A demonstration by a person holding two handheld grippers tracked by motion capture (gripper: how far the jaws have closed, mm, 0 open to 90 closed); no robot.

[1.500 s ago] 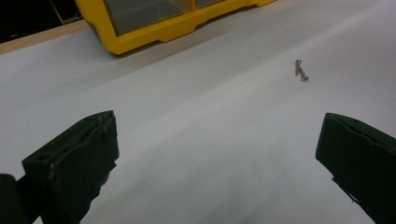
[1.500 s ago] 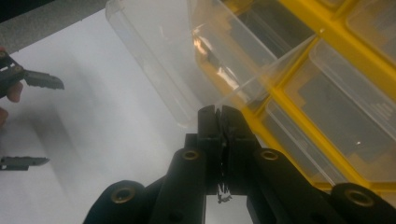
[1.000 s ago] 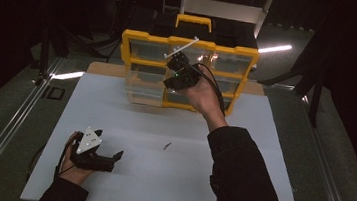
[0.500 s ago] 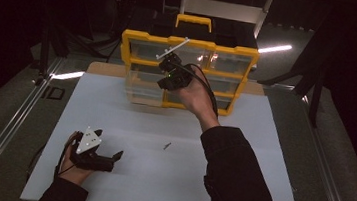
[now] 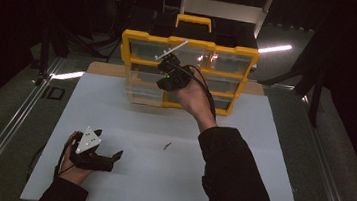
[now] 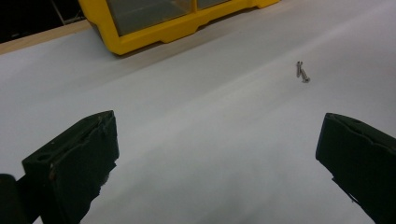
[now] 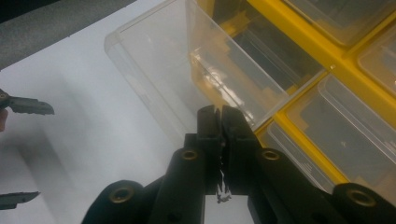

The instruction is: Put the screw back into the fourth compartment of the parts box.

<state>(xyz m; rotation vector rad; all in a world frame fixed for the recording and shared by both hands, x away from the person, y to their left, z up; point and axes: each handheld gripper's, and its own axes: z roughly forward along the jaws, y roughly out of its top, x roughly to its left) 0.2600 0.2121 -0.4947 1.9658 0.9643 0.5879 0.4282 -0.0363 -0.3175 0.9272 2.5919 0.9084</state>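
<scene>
We are working the right gripper (image 7: 218,116) at the yellow plastic organiser cabinet (image 5: 191,45), its jaws together with nothing visibly between them, beside the clear plastic drawer (image 7: 187,70) that is standing pulled out from the cabinet's left side. The left gripper (image 5: 110,158) is resting on the white table sheet (image 5: 261,154), jaws wide apart, facing the small metal screws (image 6: 301,72) lying loose mid-table. We are best keeping the drawer level and moving it gently.
</scene>
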